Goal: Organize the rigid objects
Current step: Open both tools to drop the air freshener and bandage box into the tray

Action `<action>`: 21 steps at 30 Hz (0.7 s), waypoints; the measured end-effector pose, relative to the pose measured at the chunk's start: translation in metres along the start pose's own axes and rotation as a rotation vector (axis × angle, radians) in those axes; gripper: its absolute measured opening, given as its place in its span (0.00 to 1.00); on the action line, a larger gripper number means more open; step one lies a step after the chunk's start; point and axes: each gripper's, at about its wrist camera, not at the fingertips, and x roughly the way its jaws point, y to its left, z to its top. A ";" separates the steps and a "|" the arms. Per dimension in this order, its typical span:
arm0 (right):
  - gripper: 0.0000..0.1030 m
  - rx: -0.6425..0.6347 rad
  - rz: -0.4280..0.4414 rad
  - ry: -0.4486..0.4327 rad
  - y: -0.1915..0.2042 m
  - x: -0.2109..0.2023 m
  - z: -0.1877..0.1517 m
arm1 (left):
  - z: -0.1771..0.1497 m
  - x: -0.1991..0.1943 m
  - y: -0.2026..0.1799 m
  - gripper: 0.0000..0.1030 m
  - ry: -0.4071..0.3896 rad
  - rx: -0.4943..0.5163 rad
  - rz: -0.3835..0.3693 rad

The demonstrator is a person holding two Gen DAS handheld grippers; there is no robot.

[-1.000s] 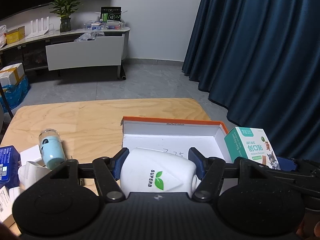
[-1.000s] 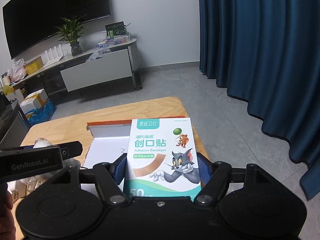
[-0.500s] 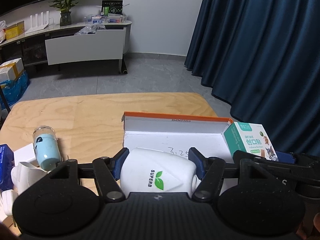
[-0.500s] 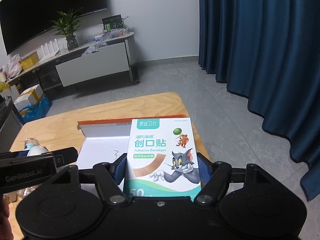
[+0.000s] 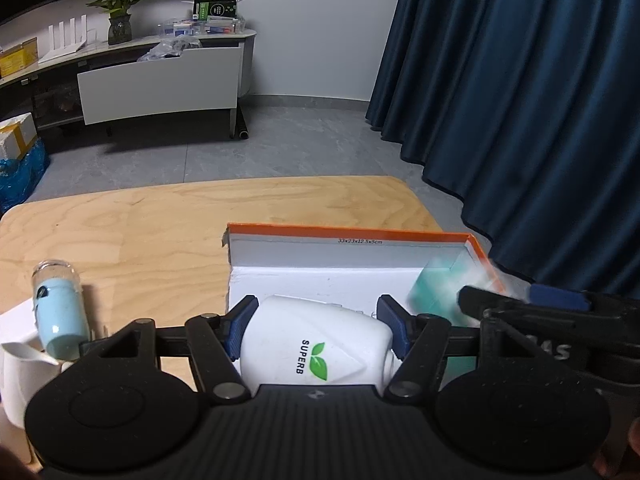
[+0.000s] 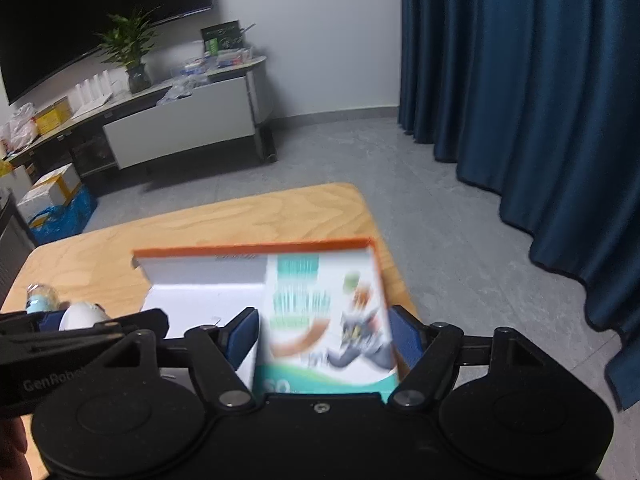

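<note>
Your right gripper (image 6: 322,338) has just been opening; the bandage box (image 6: 328,316), blurred, slips free between its jaws over the tray's (image 5: 348,236) right corner. Your left gripper (image 5: 318,320) clamps the bottle (image 5: 316,346) above the tray's near edge.

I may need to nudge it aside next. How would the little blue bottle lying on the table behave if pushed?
The blue bottle is round and lies on its side, so it would probably roll. It looks small and likely light. Its clear cap may be slippery.

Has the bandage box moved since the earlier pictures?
Yes. The bandage box, blurred, has slipped forward from the opening right tongs toward the orange-rimmed box.
</note>
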 end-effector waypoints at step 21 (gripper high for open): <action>0.86 0.041 0.023 -0.095 -0.004 -0.062 -0.017 | -0.005 -0.021 0.002 0.81 0.022 -0.033 -0.031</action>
